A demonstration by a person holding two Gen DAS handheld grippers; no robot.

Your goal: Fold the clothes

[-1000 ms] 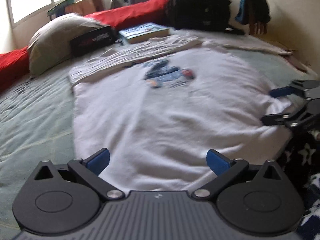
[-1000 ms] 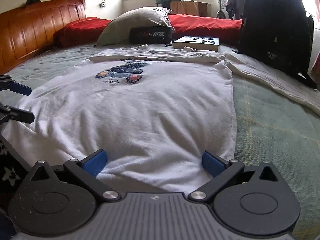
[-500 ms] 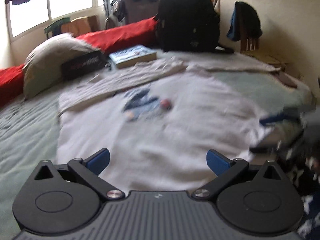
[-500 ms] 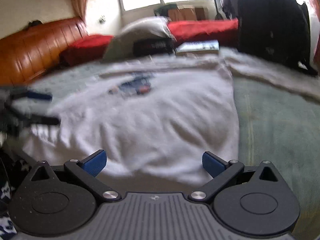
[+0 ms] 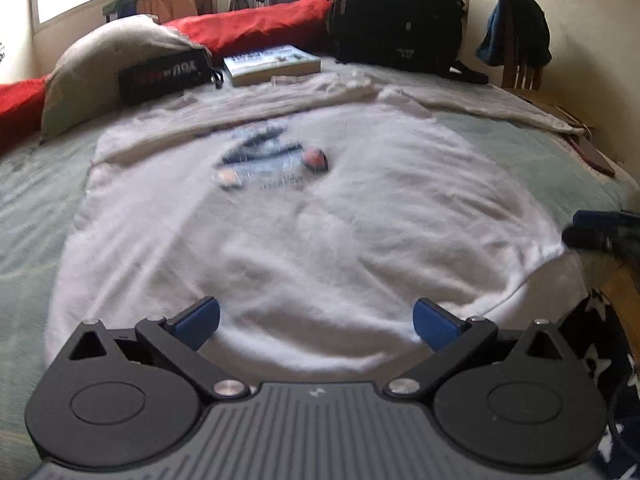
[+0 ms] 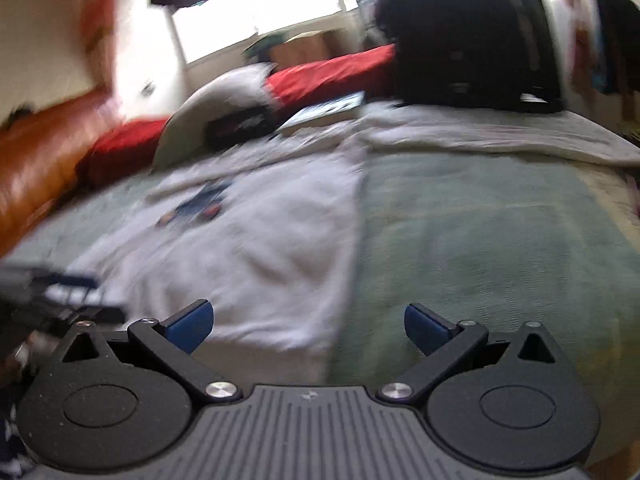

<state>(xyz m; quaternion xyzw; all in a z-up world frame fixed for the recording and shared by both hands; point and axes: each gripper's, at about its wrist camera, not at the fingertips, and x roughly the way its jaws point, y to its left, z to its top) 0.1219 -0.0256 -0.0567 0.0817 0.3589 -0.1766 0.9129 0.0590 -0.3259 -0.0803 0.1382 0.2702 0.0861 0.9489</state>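
A white T-shirt (image 5: 320,220) with a blue chest print lies flat on my green bedspread (image 6: 480,248). My left gripper (image 5: 316,322) hovers at its near hem, blue pads spread wide, holding nothing. My right gripper (image 6: 306,320) (its view is blurred) is equally wide and empty, over the shirt's right edge. A black backpack (image 5: 396,12) stands beyond.

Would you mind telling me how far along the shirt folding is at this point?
Done: the white T-shirt lies spread flat, print up, on the green bedspread. In hand: nothing; the left claw and right claw are both open near its bottom hem. Left: every fold, since no edge is turned over yet.
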